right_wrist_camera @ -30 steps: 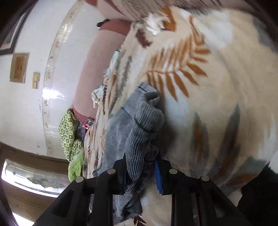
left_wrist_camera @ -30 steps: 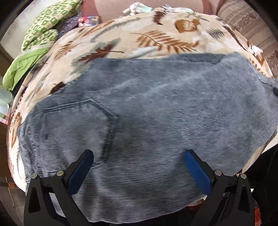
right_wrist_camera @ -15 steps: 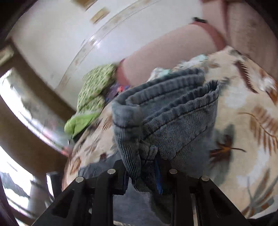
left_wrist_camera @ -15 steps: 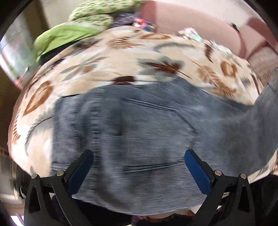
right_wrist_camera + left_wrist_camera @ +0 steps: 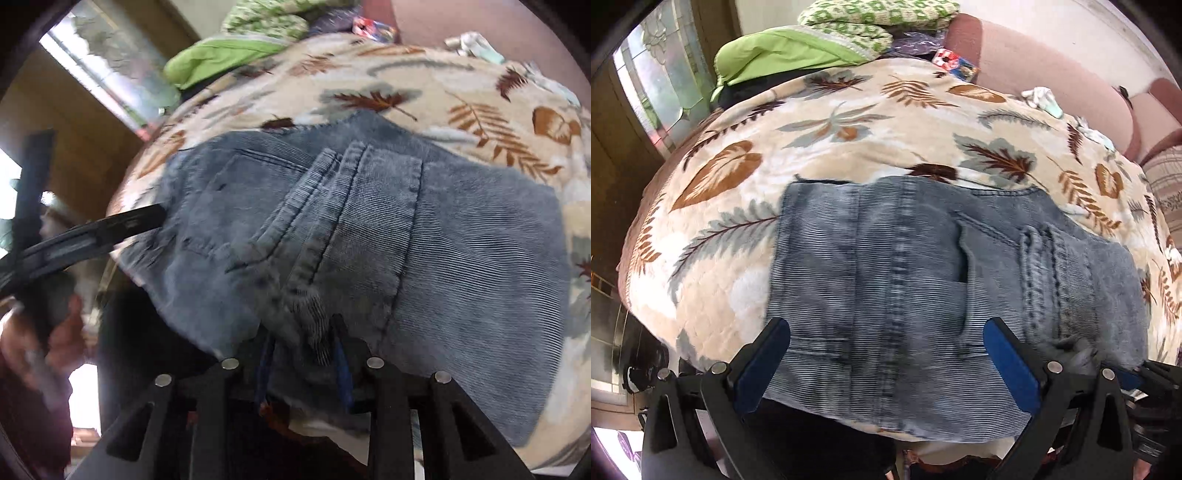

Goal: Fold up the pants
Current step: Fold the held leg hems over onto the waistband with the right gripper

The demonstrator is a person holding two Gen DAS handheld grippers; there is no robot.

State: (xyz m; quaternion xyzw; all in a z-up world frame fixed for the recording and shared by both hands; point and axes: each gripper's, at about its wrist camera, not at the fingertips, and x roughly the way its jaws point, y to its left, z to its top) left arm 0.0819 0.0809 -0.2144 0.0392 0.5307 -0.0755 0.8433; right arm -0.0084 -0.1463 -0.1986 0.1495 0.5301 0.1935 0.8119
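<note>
Count: one pair of grey-blue corduroy pants [image 5: 923, 277], one leaf-print blanket [image 5: 849, 122], two grippers, left [image 5: 886, 354] and right [image 5: 303, 354], one green pillow [image 5: 783, 55].

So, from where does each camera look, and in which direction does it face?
Left wrist: sits on the left claw, looks down onto the folded pants on the leaf blanket; its two fingers stand wide apart, nothing between them.
Right wrist: sits on the right claw, looks down at the same pants; its jaws are opening, cloth between them; a hand shows at left.
Both share pants, blanket, green pillow.
</note>
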